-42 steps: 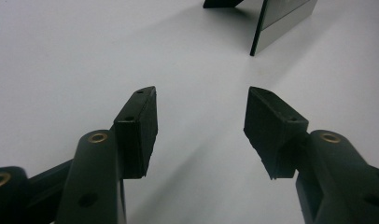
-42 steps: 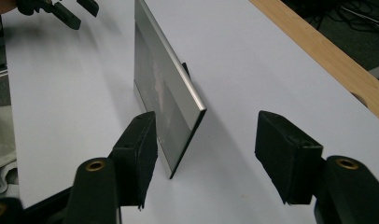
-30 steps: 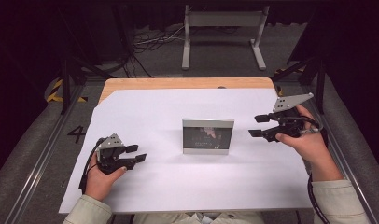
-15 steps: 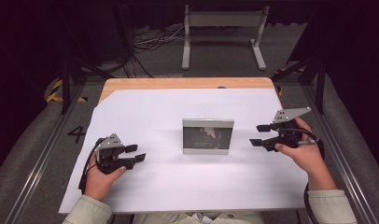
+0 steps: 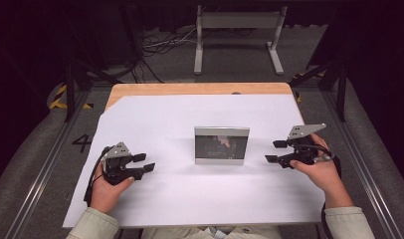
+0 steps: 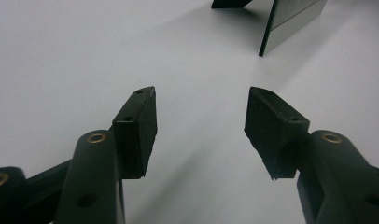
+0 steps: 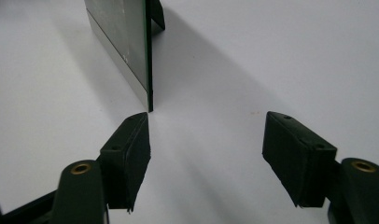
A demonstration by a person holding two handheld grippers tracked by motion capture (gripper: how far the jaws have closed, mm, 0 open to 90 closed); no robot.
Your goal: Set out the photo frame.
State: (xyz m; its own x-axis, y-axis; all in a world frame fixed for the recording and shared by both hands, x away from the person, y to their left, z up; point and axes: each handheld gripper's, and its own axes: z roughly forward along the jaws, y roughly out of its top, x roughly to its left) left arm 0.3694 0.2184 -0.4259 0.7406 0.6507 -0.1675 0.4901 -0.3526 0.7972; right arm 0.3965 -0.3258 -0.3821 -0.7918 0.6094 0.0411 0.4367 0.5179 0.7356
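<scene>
Dark room around me, cables and a metal stand (image 5: 238, 30) on the floor beyond a table (image 5: 200, 88) covered by a white sheet (image 5: 190, 194). A framed picture (image 5: 222, 145) stands upright on the sheet, leaning on a rear prop, between my two grippers. My right gripper (image 5: 274, 152) sits just beside the frame's edge, jaws spread wide and empty, pointed at it. In the right gripper view the frame (image 7: 127, 42) stands edge-on straight ahead of the jaw on that view's left; its bottom corner comes down right at that jaw's tip, and I cannot tell whether they touch. The other jaw stands well off to the side over bare sheet. My left gripper (image 5: 143, 163) rests low on the sheet, well apart from the frame, jaws also wide with nothing between them. In the left gripper view the frame (image 6: 290, 21) is ahead and off to that view's right, its prop (image 6: 229, 3) just showing behind it.
</scene>
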